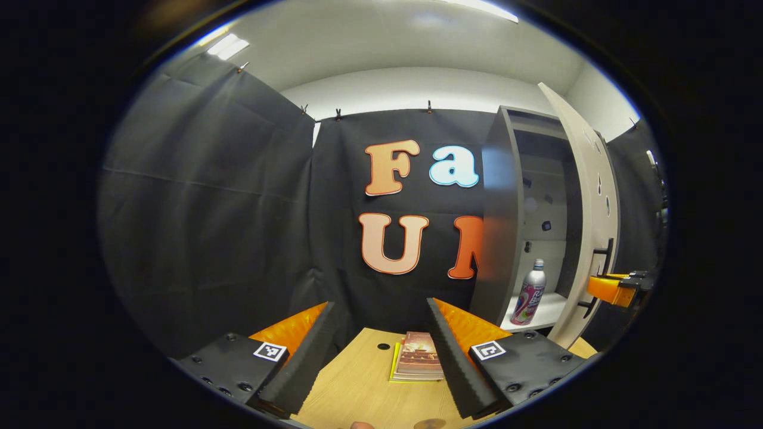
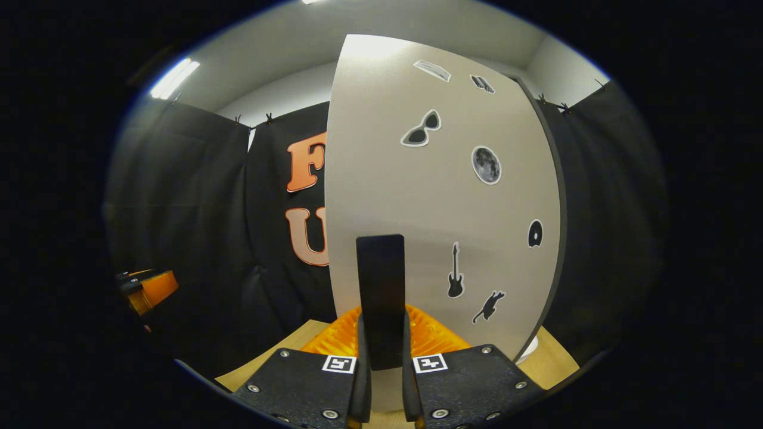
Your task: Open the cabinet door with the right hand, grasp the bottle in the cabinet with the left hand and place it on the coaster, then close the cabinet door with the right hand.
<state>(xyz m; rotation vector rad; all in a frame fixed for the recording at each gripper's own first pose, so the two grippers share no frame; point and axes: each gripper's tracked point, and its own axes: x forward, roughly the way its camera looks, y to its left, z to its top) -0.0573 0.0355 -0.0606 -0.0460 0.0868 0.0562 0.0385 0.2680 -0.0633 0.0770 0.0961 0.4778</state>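
Observation:
The grey cabinet [image 1: 501,238] stands at the back right with its door [image 1: 590,196] swung open. On its lower shelf a silver bottle [image 1: 529,295] with a pink label stands upright. My left gripper [image 1: 378,357] is open and empty over the wooden table [image 1: 357,387], well short of the bottle and to its left. My right gripper [image 2: 384,363] is shut on the black door handle [image 2: 380,298], which runs up between its fingers. The stickered door [image 2: 441,196] rises right in front of it. In the left gripper view the right gripper [image 1: 614,290] sits at the handle [image 1: 603,256].
A small stack of books [image 1: 417,357] lies on the table between my left fingers. A brownish round disc [image 1: 430,423] peeks in at the table's near edge. The left gripper [image 2: 149,289] shows far left in the right gripper view. Black cloth walls surround the booth.

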